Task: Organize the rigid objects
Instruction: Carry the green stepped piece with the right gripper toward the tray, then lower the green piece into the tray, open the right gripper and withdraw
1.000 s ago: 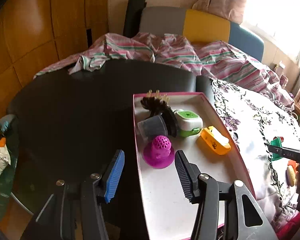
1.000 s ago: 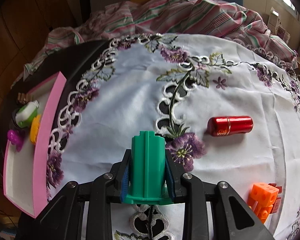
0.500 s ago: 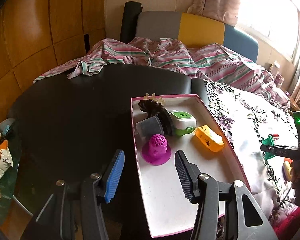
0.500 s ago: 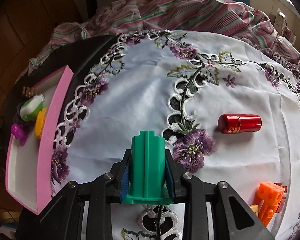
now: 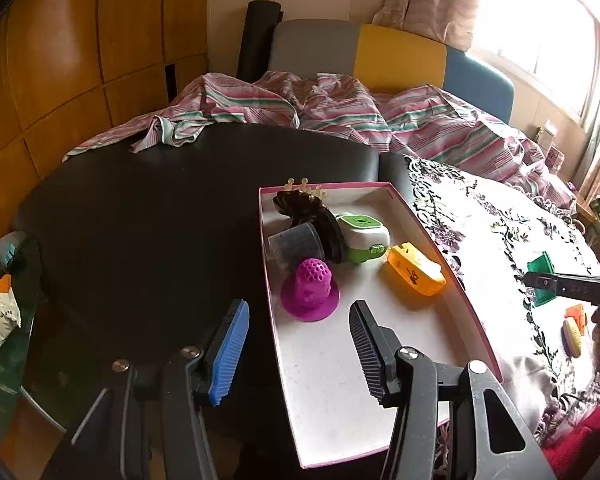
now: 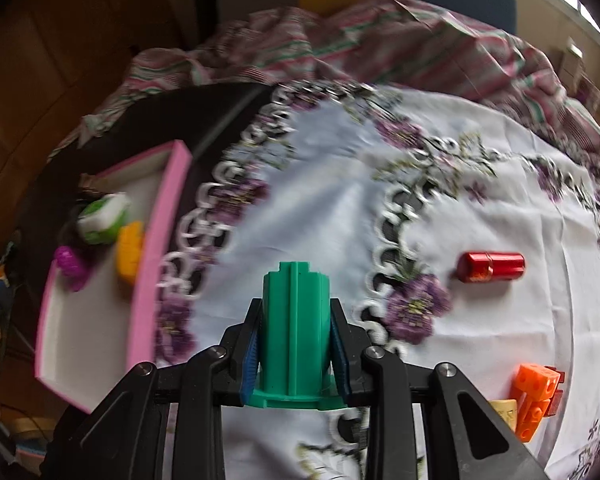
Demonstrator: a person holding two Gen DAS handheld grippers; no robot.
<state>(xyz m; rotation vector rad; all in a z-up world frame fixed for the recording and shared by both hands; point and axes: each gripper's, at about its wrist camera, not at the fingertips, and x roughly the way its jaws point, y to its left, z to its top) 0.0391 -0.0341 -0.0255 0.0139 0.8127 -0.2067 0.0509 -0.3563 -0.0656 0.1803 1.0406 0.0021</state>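
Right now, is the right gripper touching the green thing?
Touching. The right wrist view shows the right gripper with both pads pressed against the sides of the green thing.

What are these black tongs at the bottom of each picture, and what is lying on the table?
There is no robot here: a person holds one pair of tongs in each hand, and a wide-angle camera on each looks along its fingers. In the left-hand view, the left tongs stand open and empty above the near end of a pink-rimmed white tray, which contains a purple perforated plastic dome, an orange plastic case and a green-and-white box. In the right-hand view, the right tongs grip a green ribbed plastic cylinder above a white embroidered tablecloth. A shiny red metal tube and orange plastic blocks lie there.
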